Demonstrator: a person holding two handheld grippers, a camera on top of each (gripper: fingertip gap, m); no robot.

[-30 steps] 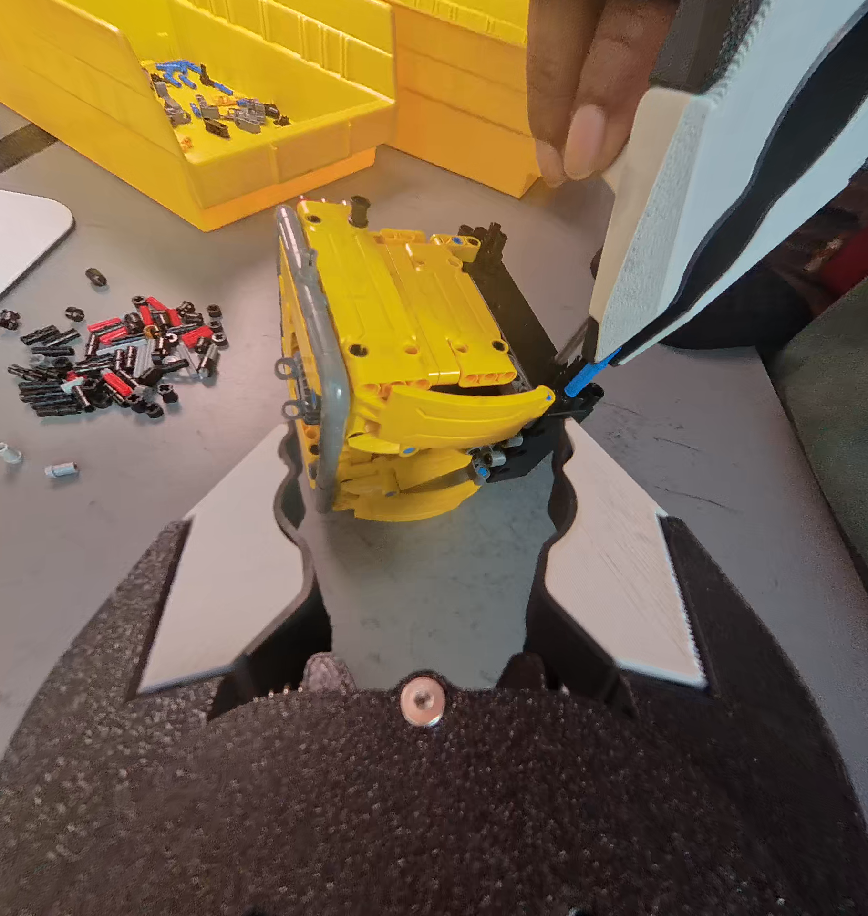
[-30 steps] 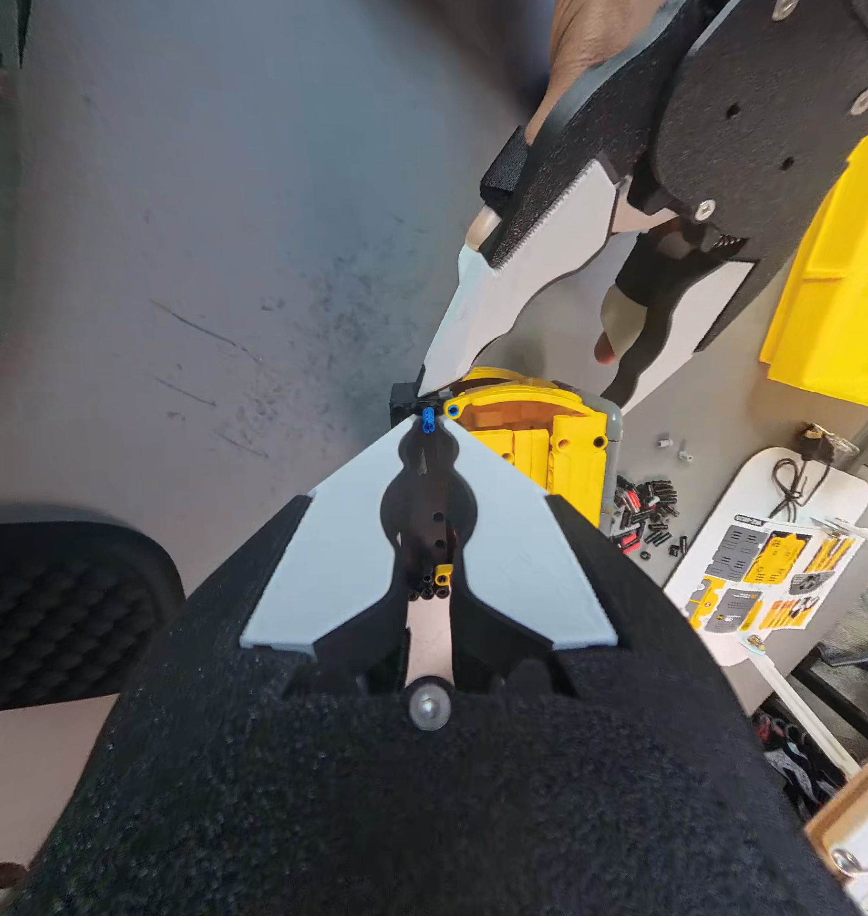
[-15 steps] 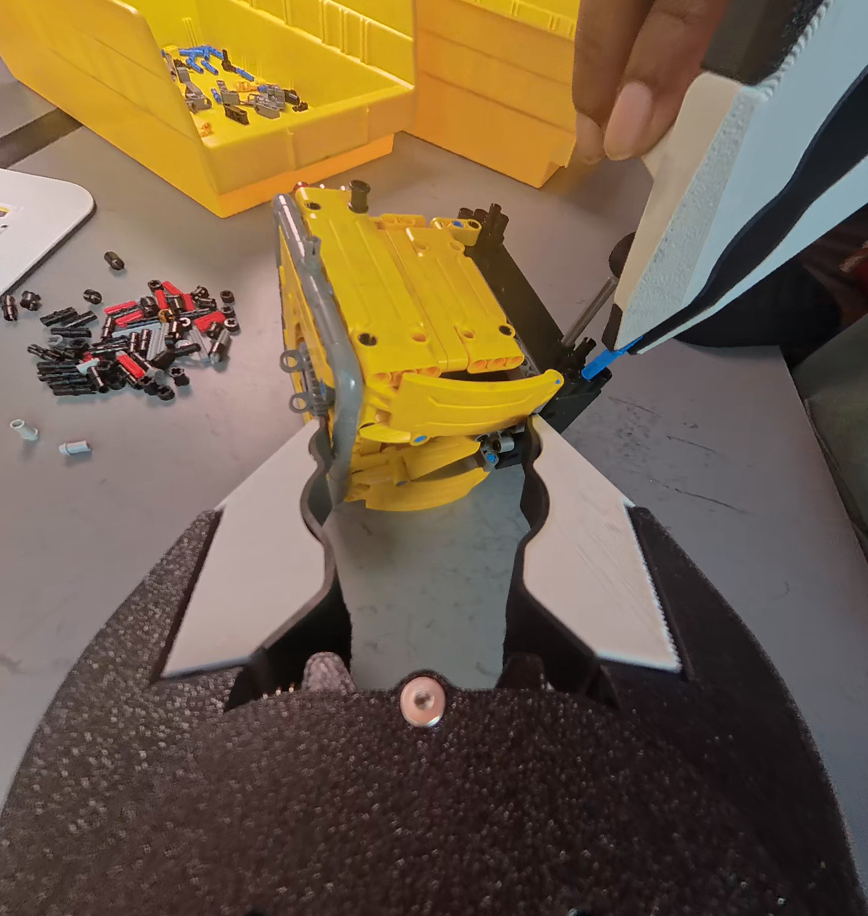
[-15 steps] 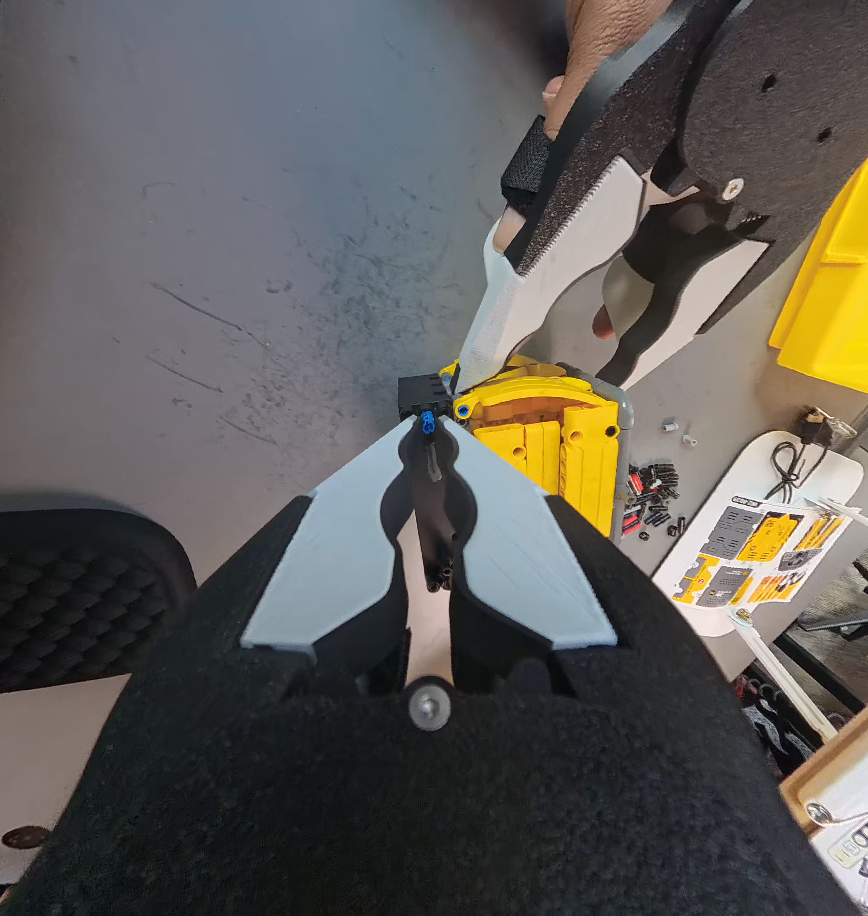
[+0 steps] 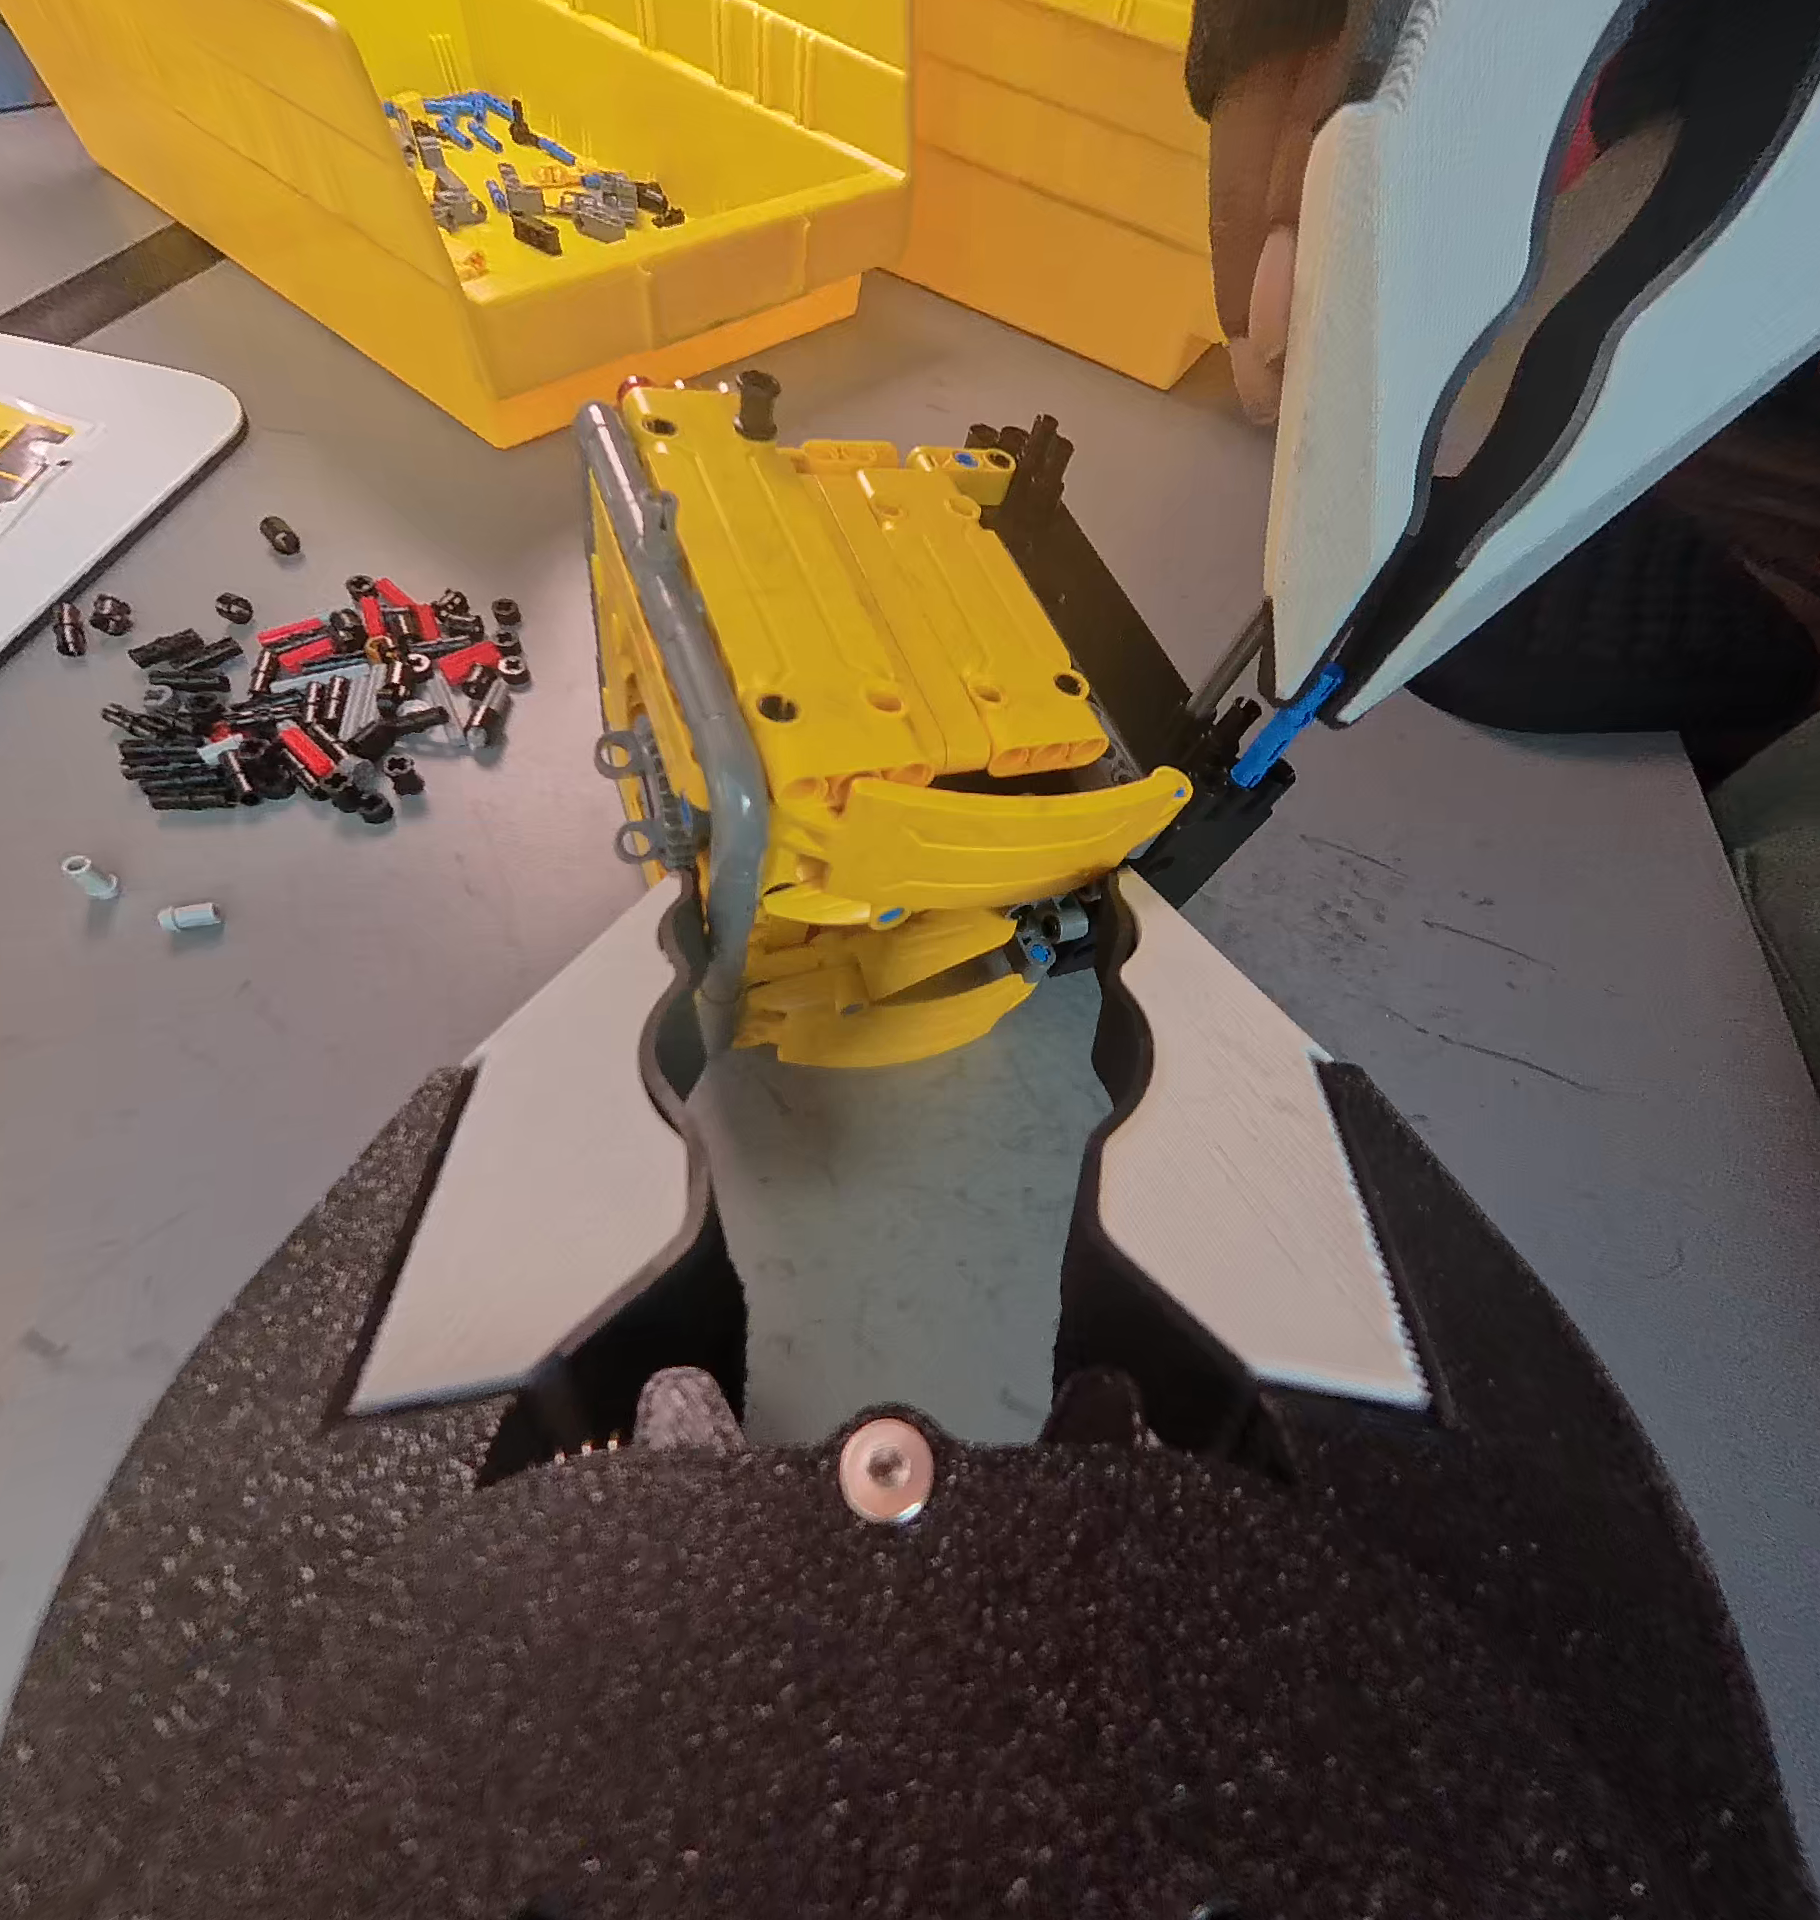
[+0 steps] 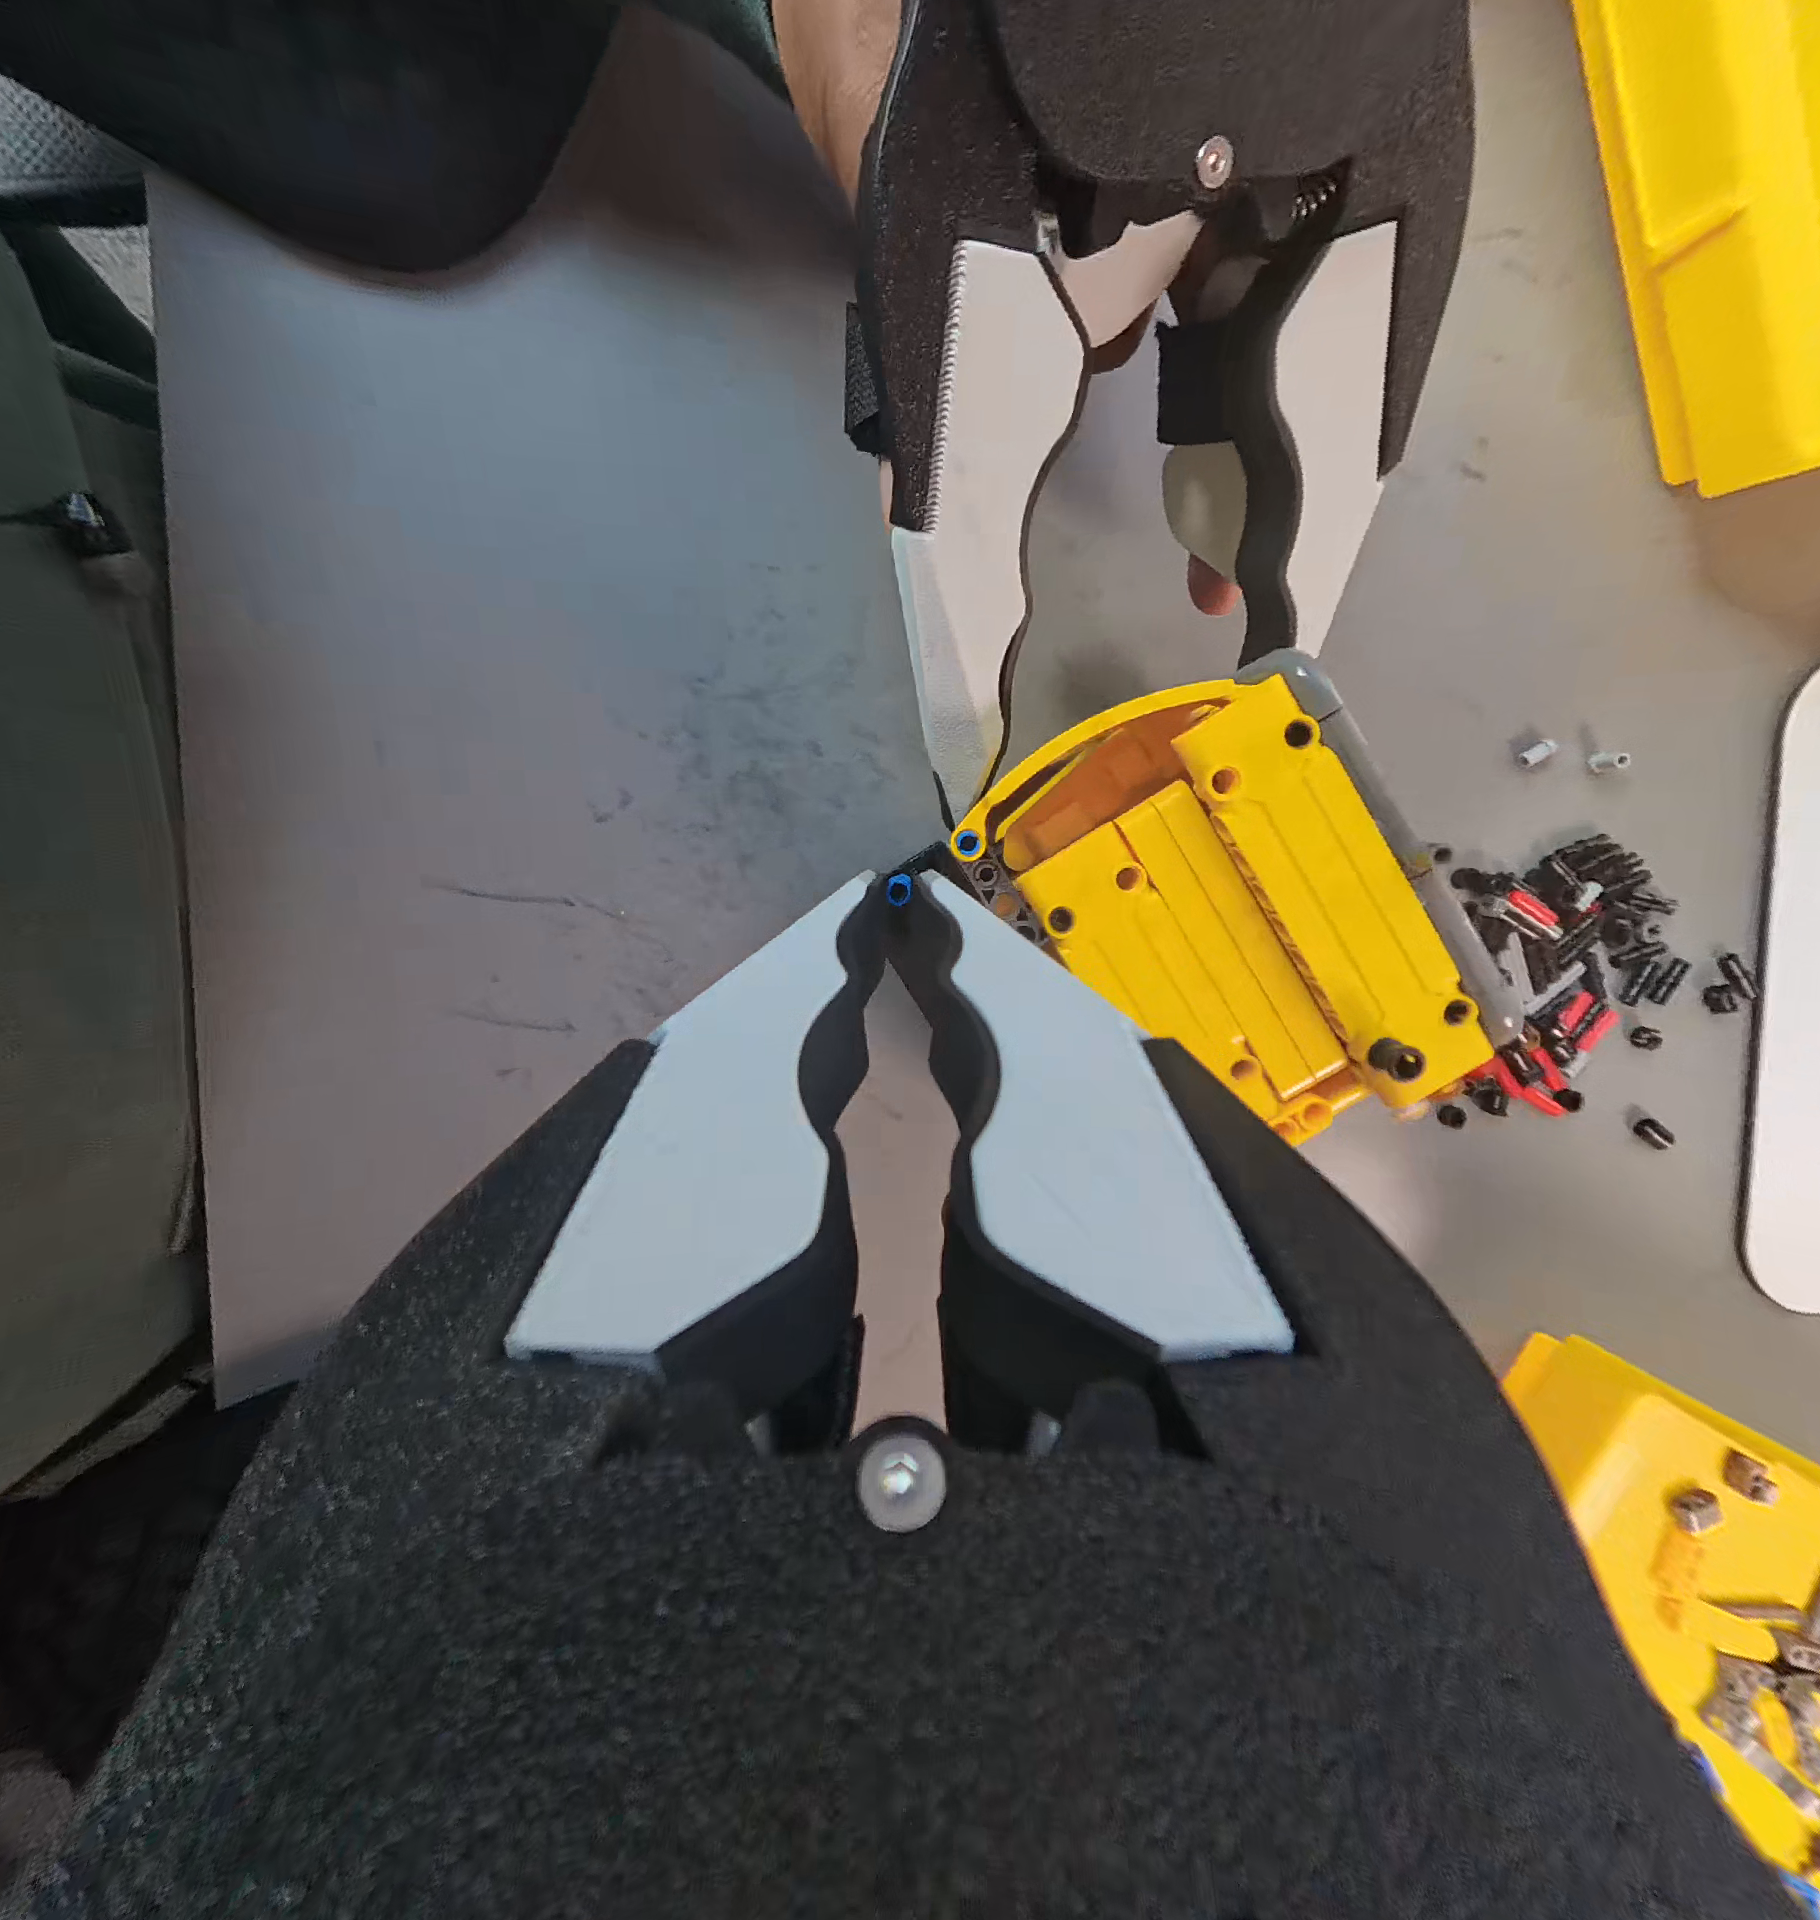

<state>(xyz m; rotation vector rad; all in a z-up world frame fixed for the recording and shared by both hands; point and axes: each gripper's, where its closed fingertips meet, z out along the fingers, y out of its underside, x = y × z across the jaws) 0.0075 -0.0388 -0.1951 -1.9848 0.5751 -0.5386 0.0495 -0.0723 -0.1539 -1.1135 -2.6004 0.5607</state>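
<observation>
A scuffed grey table [image 5: 1405,1039] carries a yellow brick-built model [image 5: 854,727]. The left gripper [image 5: 895,894] clamps its near end. The right gripper [image 6: 898,891] pinches a blue pin [image 5: 1285,727] at the black frame [image 5: 1124,644]. Light, rigid, probably snap-prone; hold the solid panels.

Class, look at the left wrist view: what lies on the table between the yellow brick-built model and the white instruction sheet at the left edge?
A loose pile of small black, red and grey pins on the grey table, left of the model, short of the sheet.
</observation>
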